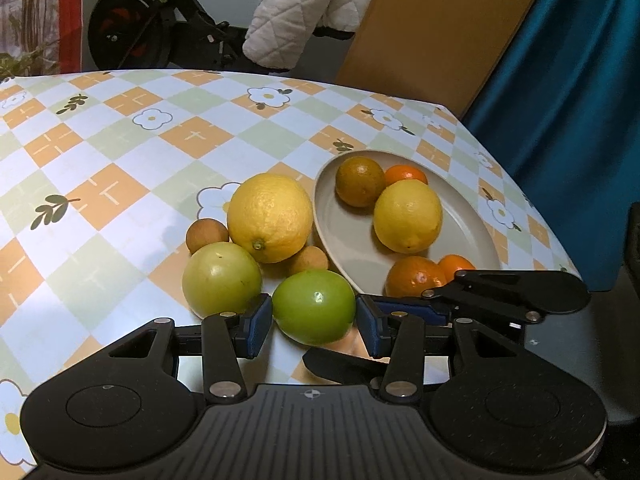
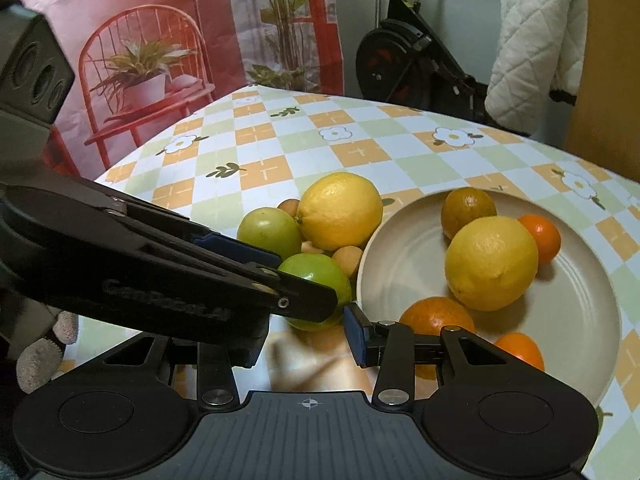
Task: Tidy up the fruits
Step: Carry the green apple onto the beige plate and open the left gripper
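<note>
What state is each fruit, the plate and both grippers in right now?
Bright green fruit: on the table, between the left gripper's pads.
Pale green fruit: on the table.
Big lemon: on the table.
Plate: upright, holding a lemon and oranges.
Right gripper: nothing visibly held.

Two lemons (image 1: 269, 217) (image 1: 407, 216) are showing, one lying on the table, one on the single plate (image 1: 352, 248). Two green fruits (image 1: 221, 279) (image 1: 314, 306) and two small tan fruits (image 1: 207, 235) (image 1: 308, 259) are sitting beside it. Four oranges (image 1: 359, 181) (image 1: 405, 173) (image 1: 415, 276) (image 1: 455, 265) are resting on the plate.
</note>
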{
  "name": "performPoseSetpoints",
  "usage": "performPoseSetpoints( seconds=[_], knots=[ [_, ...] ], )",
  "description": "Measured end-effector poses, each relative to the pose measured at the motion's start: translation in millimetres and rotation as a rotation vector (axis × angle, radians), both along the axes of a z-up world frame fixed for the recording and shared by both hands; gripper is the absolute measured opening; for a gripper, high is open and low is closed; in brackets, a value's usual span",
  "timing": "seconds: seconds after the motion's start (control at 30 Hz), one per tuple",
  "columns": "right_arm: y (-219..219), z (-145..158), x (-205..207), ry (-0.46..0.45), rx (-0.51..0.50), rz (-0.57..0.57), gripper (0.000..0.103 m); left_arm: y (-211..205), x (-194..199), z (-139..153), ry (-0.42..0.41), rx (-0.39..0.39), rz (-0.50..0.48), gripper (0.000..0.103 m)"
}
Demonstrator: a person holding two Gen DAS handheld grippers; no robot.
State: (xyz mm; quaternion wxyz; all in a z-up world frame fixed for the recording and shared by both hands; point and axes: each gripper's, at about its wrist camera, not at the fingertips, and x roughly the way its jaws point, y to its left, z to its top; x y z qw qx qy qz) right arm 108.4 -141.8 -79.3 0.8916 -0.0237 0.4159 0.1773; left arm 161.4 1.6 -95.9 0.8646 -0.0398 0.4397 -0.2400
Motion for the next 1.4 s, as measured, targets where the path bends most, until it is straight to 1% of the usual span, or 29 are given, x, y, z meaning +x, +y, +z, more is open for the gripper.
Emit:
performPoseSetpoints(
  seconds=[0.2,0.33,0.53,0.77,1.03,1.2,1.4],
  knots=[
    [10.0,7.0,-2.1,-0.062,-0.078,0.047,0.036,4.2,1.0,-0.2,0.008,-0.017,0.005,0.048],
    [17.2,7.5,-0.4,-0.089,-0.128,0.083,0.038,4.4,1.3,-0.9,0.009,-0.019,0.004,0.048],
    [22.5,4.5,4.2,-0.103,-0.157,0.111,0.041,6.3,2.2,-1.8,0.013,-0.030,0.005,0.048],
    [27.4,0.7,2.7,-0.136,-0.190,0.135,0.041,6.9,0.3,-2.2,0.014,-0.033,0.002,0.048],
    [23.1,9.2,-8.0,-0.171,-0.173,0.128,0.040,4.8,-9.2,7.9,-0.012,-0.036,0.002,0.048],
    [14.3,19.9,-15.1,-0.206,-0.160,0.110,0.040,-3.7,-12.8,20.4,-0.045,-0.028,-0.013,0.048],
    [0.5,27.5,-15.0,-0.228,-0.161,0.084,0.040,-20.3,-8.9,27.6,-0.068,-0.006,-0.032,0.048]
  ],
)
